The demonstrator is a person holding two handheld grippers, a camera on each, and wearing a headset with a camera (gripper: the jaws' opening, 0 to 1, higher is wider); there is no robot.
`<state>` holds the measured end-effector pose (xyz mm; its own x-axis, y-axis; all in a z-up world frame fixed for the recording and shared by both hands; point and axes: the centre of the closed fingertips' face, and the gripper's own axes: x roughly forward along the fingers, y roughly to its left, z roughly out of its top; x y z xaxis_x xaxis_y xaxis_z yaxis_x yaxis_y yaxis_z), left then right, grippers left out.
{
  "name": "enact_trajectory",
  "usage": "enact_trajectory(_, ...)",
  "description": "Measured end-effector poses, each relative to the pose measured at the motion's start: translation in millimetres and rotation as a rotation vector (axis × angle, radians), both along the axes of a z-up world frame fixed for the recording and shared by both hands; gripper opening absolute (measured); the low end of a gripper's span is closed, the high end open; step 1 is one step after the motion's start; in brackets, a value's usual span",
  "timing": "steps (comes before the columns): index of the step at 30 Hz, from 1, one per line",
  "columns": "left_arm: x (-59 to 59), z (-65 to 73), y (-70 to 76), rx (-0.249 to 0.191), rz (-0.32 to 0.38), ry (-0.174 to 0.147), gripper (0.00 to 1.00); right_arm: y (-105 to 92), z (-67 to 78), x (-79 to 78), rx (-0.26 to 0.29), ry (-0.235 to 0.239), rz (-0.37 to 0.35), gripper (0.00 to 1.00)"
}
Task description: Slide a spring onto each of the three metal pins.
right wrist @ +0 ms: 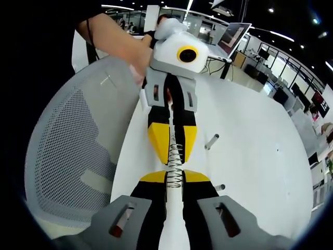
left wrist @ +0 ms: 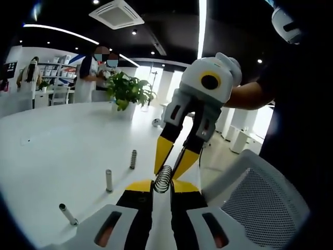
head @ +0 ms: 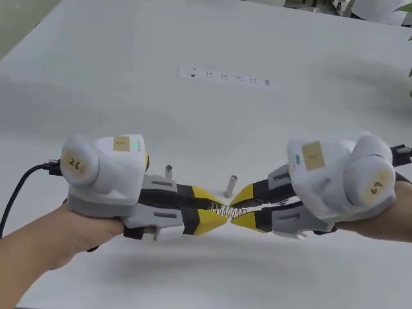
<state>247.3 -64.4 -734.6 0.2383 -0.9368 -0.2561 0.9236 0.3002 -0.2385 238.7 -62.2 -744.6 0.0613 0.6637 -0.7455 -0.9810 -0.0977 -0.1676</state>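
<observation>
Above the white table (head: pixel 193 129) | left hand-held gripper (head: pixel 219 216) pinched on spring (head: pixel 227 210) | right hand-held gripper (head: pixel 239 212) pinches other end

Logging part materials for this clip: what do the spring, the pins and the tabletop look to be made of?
The spring: thin bare wire, probably steel, judging by its silvery, glinting coils.
The pins: metal by the look of them, being grey cylinders with a dull sheen.
The tabletop: a smooth, white, matt surface, perhaps laminate, though the pictures leave the material open.
</observation>
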Motion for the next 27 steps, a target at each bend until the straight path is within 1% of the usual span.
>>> enact_trajectory(3, -0.2, 1.0, -0.1, -0.006, 0.002, 0.006, 0.04, 0.3, 0.4, -0.2, -0.002, -0.005, 0.006, 0.08)
enact_trajectory(7, -0.8, 3.8, -1.2, -0.018, 0.006, 0.008, 0.07, -1.0, -1.3, -2.1, -0.023, -0.02, 0.027, 0.08)
enact_trajectory(8, -1.1, 3.9, -1.2, -0.017, 0.004, 0.002, 0.06, -1.0, -1.3, -2.4, -0.023, -0.018, 0.028, 0.08)
enact_trajectory(9, -1.5, 3.2, -1.0, -0.01, -0.004, -0.009, 0.04, -0.6, -0.8, -2.7, -0.021, -0.016, 0.027, 0.08)
enact_trajectory(12, -1.9, 3.2, -0.7, -0.01, -0.006, -0.006, 0.03, -0.6, -0.6, -2.5, -0.023, -0.02, 0.03, 0.08)
enact_trajectory(16, -1.5, 3.5, -0.7, -0.01, -0.01, -0.019, 0.03, -0.4, -1.1, -2.8, -0.031, -0.03, 0.04, 0.08)
enact_trajectory(17, -1.3, 3.7, -0.7, -0.009, -0.011, -0.026, 0.02, -0.3, -1.2, -2.8, -0.032, -0.033, 0.043, 0.08)
enact_trajectory(19, -2.1, 3.8, -1.3, -0.009, -0.015, -0.026, 0.02, -0.5, -1.5, -3.8, -0.037, -0.032, 0.046, 0.08)
enact_trajectory(20, -2.2, 4.1, -1.5, -0.008, -0.016, -0.033, 0.02, -0.7, -1.3, -3.6, -0.037, -0.035, 0.047, 0.08)
enact_trajectory(22, -2.8, 4.5, -2.1, -0.01, -0.018, -0.032, 0.02, -1.3, -1.1, -4.4, -0.037, -0.032, 0.048, 0.08)
enact_trajectory(23, -2.8, 4.6, -2.4, -0.01, -0.018, -0.036, 0.02, -1.6, -1.0, -4.5, -0.036, -0.033, 0.047, 0.08)
enact_trajectory(25, -2.9, 5.1, -2.7, -0.012, -0.016, -0.033, 0.02, -1.9, -0.6, -4.7, -0.032, -0.033, 0.048, 0.08)
enact_trajectory(27, -3.1, 5.9, -3.1, -0.011, -0.017, -0.035, 0.02, -1.9, -0.1, -4.7, -0.022, -0.022, 0.033, 0.08)
